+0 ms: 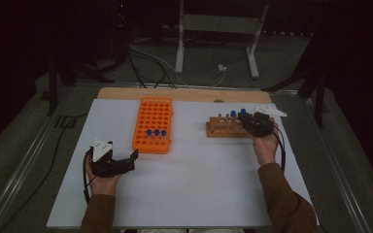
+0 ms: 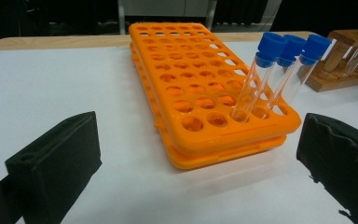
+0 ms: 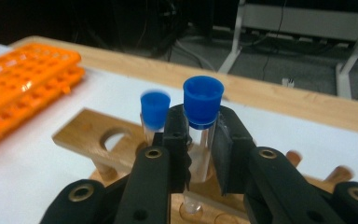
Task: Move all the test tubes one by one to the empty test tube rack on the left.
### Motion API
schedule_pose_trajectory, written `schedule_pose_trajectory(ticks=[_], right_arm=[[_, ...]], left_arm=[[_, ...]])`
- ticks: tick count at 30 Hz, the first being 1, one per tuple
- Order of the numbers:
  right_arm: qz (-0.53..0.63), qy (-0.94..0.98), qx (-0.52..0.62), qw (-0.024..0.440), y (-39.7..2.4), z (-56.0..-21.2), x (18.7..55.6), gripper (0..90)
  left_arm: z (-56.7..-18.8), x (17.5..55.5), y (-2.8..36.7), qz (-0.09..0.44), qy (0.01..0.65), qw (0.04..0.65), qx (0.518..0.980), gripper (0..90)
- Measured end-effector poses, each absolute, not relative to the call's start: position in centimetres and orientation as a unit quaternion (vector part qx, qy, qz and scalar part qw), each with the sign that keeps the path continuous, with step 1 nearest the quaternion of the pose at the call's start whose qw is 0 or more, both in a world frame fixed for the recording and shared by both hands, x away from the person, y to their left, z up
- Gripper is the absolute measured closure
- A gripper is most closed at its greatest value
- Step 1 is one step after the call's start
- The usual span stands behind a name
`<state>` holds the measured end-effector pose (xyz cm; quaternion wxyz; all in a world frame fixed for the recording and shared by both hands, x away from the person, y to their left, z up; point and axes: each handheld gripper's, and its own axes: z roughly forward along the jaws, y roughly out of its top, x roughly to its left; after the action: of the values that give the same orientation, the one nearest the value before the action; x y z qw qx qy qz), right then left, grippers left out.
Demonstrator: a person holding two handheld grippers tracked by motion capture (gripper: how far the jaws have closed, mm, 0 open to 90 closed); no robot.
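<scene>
The left gripper (image 1: 135, 156) rests on the white table (image 1: 199, 179) near its left front, held in the person's left hand (image 1: 103, 182). Its jaws stand wide apart with nothing between them, pointing toward the near end of the orange rack (image 1: 153, 124), just short of it. In the left gripper view the two black pads (image 2: 56, 163) frame the orange rack (image 2: 209, 93), which lies flat on the table a little ahead of them.

Three tubes (image 1: 156, 133) with blue caps stand side by side in the rack's nearest rows; in the left gripper view these tubes (image 2: 279, 70) lean toward the right.

Farther right, well apart from the orange rack, a wooden rack (image 1: 223, 127) sits on the table and carries more blue-capped tubes.

At its right end the right gripper (image 1: 246, 120), in the person's right hand (image 1: 266, 145), has its jaws pressed on a capped tube (image 3: 201, 130). In the right gripper view the pads clamp the clear glass just below the blue cap, and the tube stands upright, its lower end down in the wooden rack (image 3: 98, 140). A second capped tube (image 3: 154, 112) stands just beside it, blurred.
</scene>
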<state>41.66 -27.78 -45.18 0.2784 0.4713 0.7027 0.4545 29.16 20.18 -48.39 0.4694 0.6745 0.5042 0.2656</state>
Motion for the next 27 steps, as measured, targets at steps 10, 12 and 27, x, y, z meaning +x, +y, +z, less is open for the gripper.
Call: schedule_pose_trajectory(ticks=[10, 12, 27], right_arm=[[0.481, 0.691, 0.445, 0.304, -28.2, -41.5, 40.0, 76.6], [0.488, 0.692, 0.439, 0.302, -28.2, -41.1, 39.6, 76.7], [0.514, 0.706, 0.412, 0.260, -27.3, -42.0, 36.7, 76.6]], left_arm=[[-48.3, 29.2, 20.1, 0.267, 0.504, 0.470, 0.674, 0.6], [-48.2, 29.1, 20.0, 0.267, 0.502, 0.472, 0.673, 0.6], [-44.9, 29.1, 16.5, 0.284, 0.442, 0.495, 0.692, 0.7]])
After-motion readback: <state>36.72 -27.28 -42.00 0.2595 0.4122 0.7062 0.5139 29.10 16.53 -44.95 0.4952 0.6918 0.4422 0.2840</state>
